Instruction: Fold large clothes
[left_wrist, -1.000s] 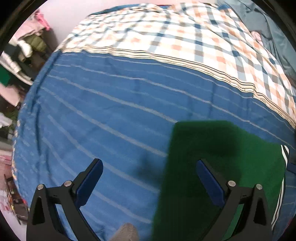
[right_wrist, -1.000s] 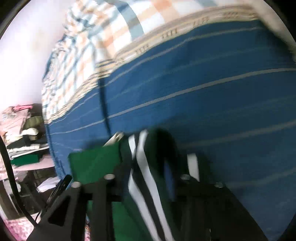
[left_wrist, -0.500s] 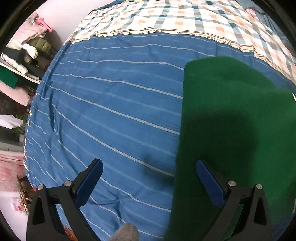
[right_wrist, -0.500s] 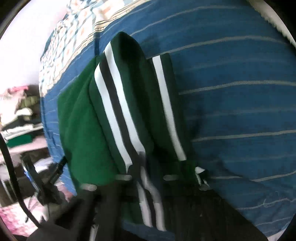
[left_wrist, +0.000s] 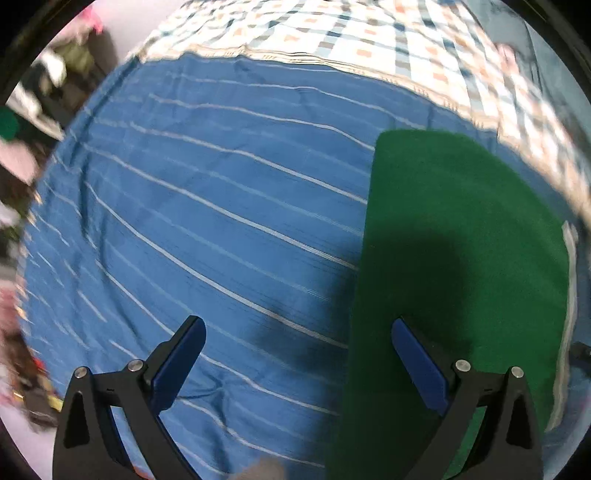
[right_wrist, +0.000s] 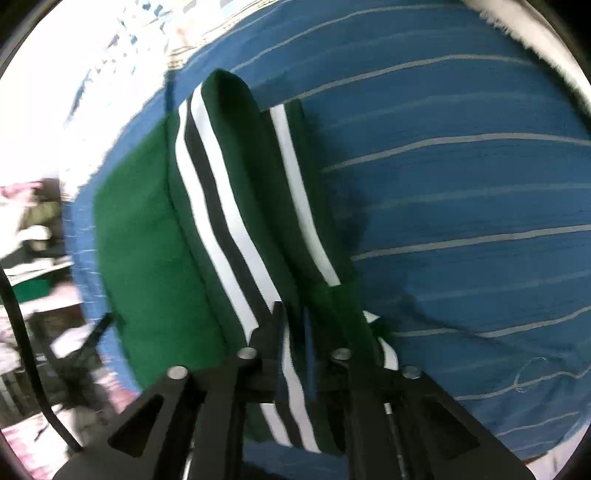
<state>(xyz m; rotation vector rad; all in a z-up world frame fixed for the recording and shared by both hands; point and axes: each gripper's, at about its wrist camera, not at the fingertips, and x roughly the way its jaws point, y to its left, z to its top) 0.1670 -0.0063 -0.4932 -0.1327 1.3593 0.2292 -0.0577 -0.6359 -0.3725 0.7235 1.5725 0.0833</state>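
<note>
A blue striped bedsheet (left_wrist: 207, 221) spreads beneath both claws, its checked part (left_wrist: 369, 37) lying far ahead of them. The folded green garment (left_wrist: 461, 240) lies flat under the left claw's right finger. The left claw (left_wrist: 295, 354) hovers with jaws wide, gripping nothing. The right claw (right_wrist: 293, 325) is narrow, jaws opening, with the garment's white-striped band (right_wrist: 221, 236) between them.
</note>
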